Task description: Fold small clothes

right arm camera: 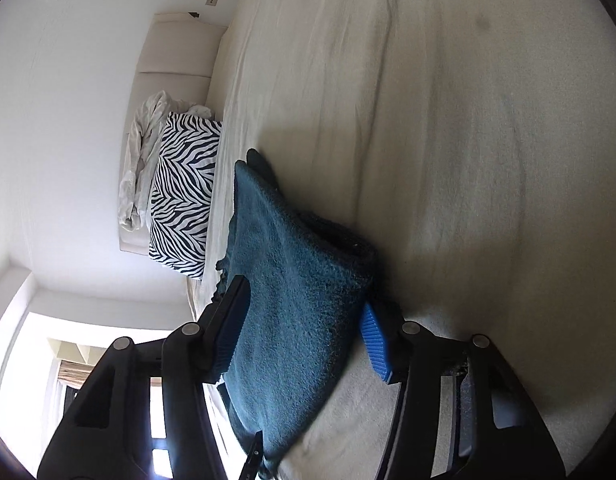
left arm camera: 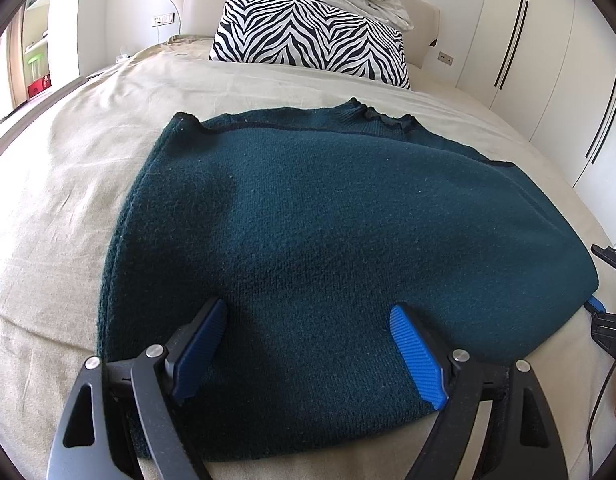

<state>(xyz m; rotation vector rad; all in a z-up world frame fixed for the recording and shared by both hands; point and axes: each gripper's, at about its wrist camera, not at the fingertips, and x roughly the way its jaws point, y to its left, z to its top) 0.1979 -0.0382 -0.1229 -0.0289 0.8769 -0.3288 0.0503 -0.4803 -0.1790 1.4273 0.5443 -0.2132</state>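
A: Where does the garment lie?

B: The dark green sweater [left arm camera: 328,248] lies flat on the beige bedsheet [left arm camera: 59,208], collar toward the far end, where the zebra pillow [left arm camera: 312,40] stands against the headboard. Its long axis runs from the near hem to the far collar.

A: State of the left gripper [left arm camera: 308,344]?

B: Jaws wide apart, pointing down at the near hem. Both blue pads sit over the knit with a broad span of fabric between them; nothing is pinched. Whether the tips touch the cloth, I cannot tell.

A: And the right gripper [right arm camera: 299,336]?

B: Rolled onto its side at the sweater's near right corner. The sweater's right edge passes between its jaws, which stand about half open. The left pad [right arm camera: 231,332] lies against the fabric; the right pad [right arm camera: 374,342] appears to meet the folded edge. I judge this a grip on the sweater [right arm camera: 299,280], since the cloth rises off the sheet at the jaws.

A: Which hand governs the coming move?

B: In my judgement, the right one: it alone has an edge. The fabric extends from its jaws toward the far end and the left, so a fold would carry that edge across the long axis.
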